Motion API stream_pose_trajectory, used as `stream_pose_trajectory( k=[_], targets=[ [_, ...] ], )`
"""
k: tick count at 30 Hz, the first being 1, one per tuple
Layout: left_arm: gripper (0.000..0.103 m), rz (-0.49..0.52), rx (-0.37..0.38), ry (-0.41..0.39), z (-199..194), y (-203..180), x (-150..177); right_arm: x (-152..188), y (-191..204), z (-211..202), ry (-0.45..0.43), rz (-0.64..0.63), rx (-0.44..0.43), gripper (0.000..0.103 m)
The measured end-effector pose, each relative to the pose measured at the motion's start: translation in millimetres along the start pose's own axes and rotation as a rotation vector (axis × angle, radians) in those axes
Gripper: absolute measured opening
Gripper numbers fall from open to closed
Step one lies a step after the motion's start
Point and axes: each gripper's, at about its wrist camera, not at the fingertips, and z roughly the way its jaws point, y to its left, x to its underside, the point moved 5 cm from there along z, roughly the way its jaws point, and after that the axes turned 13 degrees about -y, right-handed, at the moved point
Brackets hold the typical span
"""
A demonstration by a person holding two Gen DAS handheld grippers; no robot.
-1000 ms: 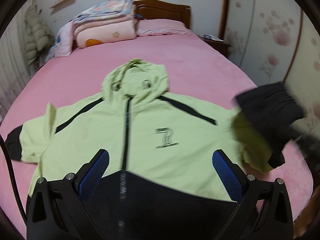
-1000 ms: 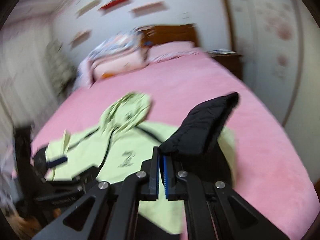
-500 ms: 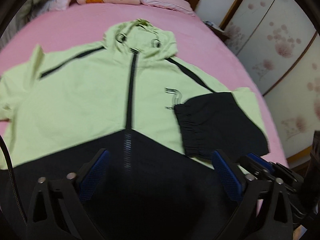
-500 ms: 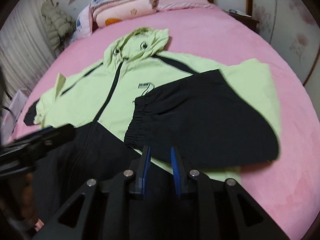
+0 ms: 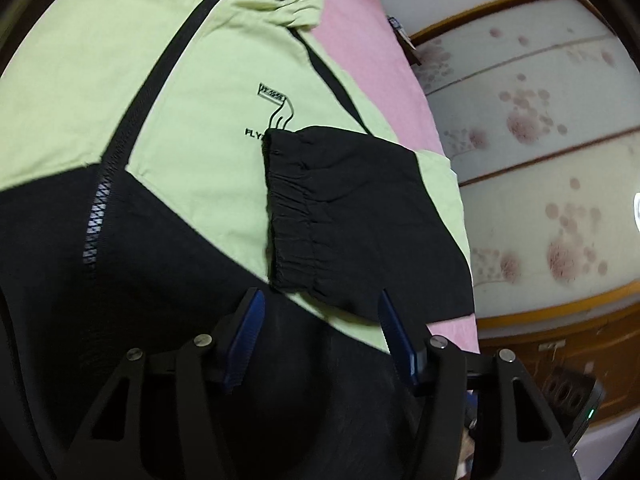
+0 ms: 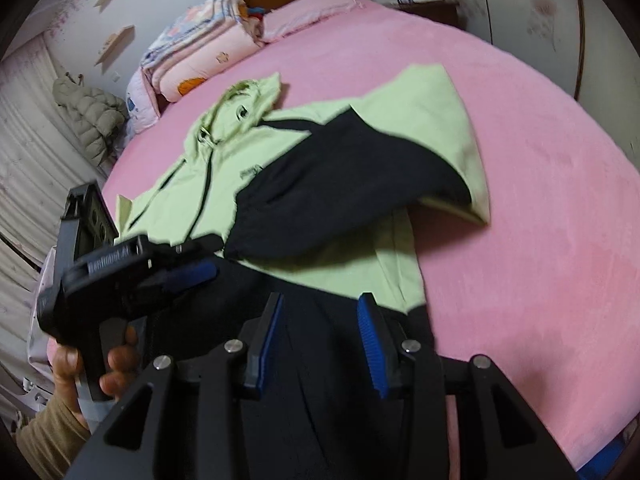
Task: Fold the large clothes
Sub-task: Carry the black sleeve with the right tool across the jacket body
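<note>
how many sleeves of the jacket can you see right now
2. The black-cuffed sleeve lies folded across the jacket front, its cuff just below the chest logo. The other sleeve sticks out at the far side, mostly hidden behind the left claw.

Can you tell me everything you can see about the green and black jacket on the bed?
The jacket is light green on top and black at the bottom, of thin, smooth-looking cloth. It has a hood, a dark zipper closed down the front, and a small black logo on the chest. It lies flat, face up, on the pink bed. One sleeve, with a gathered black cuff, is folded across its front.
</note>
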Motion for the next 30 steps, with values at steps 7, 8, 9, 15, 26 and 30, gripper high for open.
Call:
stream_pose_trajectory(
  k=[7,8,9,15,26,30],
  targets=[
    [0.057,-0.108,0.025,-0.013,27,3,-10,1,-5,5,-0.020,-0.004,0.014,0.038],
    [0.049,-0.117,0.018,-0.010,30,3,-11,-1,-7,6,-0.026,-0.004,0.023,0.038],
    [0.039,-0.118,0.008,-0.009,33,1,-11,-2,-10,7,-0.029,-0.003,0.032,0.038],
    [0.008,0.032,0.000,-0.083,12,-51,-31,-10,-29,10,-0.047,0.045,0.058,0.038],
    [0.007,0.379,0.014,-0.330,-77,-179,-121,-31,-51,44,-0.019,0.083,0.102,0.038],
    [0.007,0.407,-0.012,-0.399,-105,-195,-146,-42,-38,58,-0.032,0.014,0.124,0.038]
  ],
)
